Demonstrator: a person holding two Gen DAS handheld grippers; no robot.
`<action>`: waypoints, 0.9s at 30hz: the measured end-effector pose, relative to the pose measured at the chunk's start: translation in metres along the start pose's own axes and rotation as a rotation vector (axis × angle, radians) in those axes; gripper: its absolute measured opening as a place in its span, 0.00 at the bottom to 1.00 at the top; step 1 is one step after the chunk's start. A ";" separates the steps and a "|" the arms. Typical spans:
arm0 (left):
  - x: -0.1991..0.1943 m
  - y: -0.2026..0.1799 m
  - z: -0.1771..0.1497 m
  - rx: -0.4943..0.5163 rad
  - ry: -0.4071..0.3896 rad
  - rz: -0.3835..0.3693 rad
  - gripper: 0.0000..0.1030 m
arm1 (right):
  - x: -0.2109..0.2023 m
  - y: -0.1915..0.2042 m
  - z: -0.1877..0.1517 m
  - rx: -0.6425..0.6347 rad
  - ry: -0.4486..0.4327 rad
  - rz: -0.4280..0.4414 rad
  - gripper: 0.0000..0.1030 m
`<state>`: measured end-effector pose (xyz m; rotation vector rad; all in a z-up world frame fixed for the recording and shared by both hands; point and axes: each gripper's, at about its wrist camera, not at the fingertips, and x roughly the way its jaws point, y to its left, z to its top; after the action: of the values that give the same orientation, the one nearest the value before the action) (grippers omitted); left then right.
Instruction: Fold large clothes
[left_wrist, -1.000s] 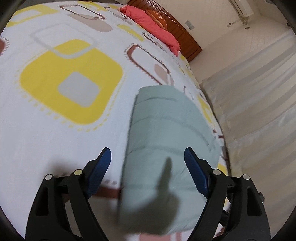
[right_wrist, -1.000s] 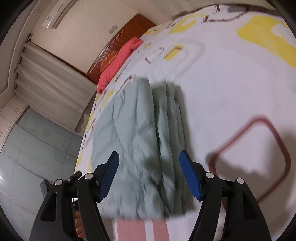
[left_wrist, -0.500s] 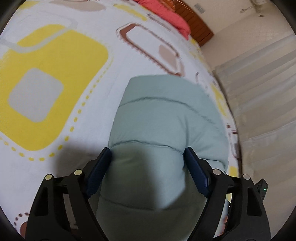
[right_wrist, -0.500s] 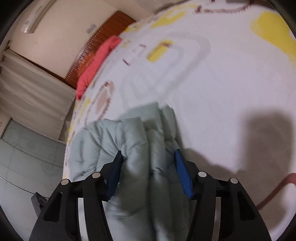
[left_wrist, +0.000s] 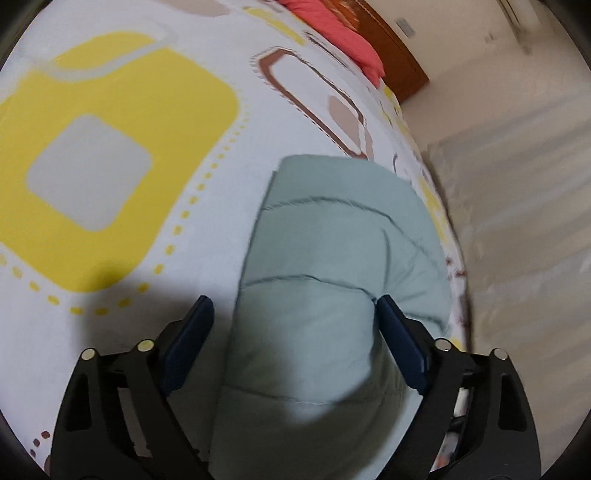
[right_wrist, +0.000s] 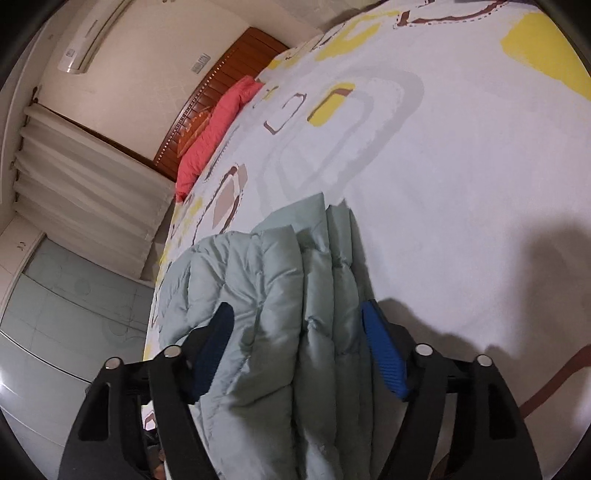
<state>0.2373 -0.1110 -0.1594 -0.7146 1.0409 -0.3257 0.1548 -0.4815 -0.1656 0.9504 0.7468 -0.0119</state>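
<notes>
Quilted pale-green jacket (left_wrist: 332, 280) folded into a bundle near the bed's (left_wrist: 110, 129) edge.
We see our left tongs (left_wrist: 295, 332) and right tongs (right_wrist: 297, 343) spread wide around it, blue pads at its sides, red pillow (right_wrist: 214, 133) far behind.

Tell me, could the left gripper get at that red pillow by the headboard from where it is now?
Probably not. The left gripper sits low over the green padded jacket, jaws open around it, while the red pillow lies at the far end of the bed.
</notes>
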 end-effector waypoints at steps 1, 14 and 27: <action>0.002 0.005 0.001 -0.017 0.009 -0.019 0.88 | 0.003 -0.003 0.001 0.004 0.008 0.000 0.70; 0.022 -0.018 -0.001 0.098 0.062 -0.057 0.93 | 0.029 0.001 0.000 -0.055 0.051 0.081 0.64; 0.024 -0.025 -0.007 0.146 0.036 -0.028 0.66 | 0.029 0.000 -0.012 -0.067 0.072 0.112 0.42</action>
<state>0.2445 -0.1456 -0.1604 -0.5942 1.0305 -0.4355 0.1698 -0.4645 -0.1868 0.9310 0.7553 0.1454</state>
